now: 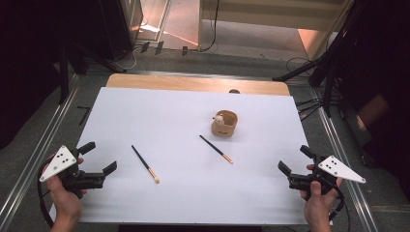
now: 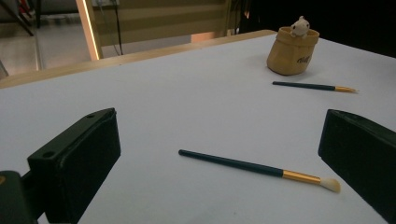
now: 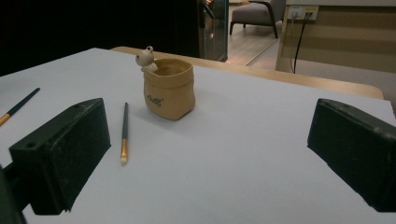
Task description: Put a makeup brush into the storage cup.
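A tan sack-shaped cup (image 1: 224,123) (image 2: 293,51) (image 3: 168,89) with a small white figure on its rim stands upright on the white table cover, right of centre. Two dark-handled brushes with gold ferrules lie flat: the left brush (image 1: 145,164) (image 2: 259,169) and the right brush (image 1: 216,149) (image 2: 314,86) (image 3: 124,133) just in front of the cup. My left gripper (image 1: 100,157) (image 2: 219,163) is open near the table's left front, empty. My right gripper (image 1: 296,160) (image 3: 205,158) is open at the right front, empty.
The white cover (image 1: 183,125) lies over a wooden table whose bare far edge (image 1: 193,83) shows. Dark stands and cables (image 1: 319,72) crowd the floor at both far corners. A chair (image 3: 254,11) sits in the room beyond.
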`<state>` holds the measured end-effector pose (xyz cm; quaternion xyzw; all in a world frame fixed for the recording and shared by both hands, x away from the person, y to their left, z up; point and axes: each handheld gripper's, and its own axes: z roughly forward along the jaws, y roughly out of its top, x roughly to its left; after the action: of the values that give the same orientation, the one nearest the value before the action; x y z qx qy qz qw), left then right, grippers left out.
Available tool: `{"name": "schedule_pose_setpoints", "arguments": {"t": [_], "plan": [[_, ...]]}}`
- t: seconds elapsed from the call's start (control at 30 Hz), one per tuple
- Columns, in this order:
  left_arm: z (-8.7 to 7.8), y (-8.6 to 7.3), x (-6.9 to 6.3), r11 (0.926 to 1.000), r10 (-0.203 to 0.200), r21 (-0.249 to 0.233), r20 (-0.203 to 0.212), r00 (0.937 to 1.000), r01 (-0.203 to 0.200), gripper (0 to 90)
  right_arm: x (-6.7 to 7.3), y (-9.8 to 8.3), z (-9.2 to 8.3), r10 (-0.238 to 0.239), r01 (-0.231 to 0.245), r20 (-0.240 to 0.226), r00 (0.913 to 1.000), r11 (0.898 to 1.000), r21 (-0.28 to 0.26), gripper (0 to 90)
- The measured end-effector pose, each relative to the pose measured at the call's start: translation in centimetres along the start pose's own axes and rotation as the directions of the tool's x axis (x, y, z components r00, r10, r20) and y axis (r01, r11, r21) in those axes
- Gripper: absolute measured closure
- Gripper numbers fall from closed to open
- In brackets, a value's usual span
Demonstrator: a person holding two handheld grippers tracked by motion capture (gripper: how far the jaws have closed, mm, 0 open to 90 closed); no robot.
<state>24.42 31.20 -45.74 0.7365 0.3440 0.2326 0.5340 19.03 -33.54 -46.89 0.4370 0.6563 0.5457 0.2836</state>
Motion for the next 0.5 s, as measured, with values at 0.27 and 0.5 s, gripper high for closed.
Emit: {"name": "schedule_pose_setpoints", "arguments": {"t": [0.27,0.5], "plan": [[0.0,0.0,0.0,1.0000,0.000,0.002,0.004,1.0000,0.000,0.0,0.3,0.3,0.3,-0.003,0.004,-0.020,0.9998,1.000,0.017,0.0],[0.1,0.0,-0.1,1.0000,-0.003,0.009,0.002,1.0000,0.003,0.0,0.8,1.1,0.9,-0.025,0.026,-0.018,0.9995,0.998,0.055,0.0]]}}
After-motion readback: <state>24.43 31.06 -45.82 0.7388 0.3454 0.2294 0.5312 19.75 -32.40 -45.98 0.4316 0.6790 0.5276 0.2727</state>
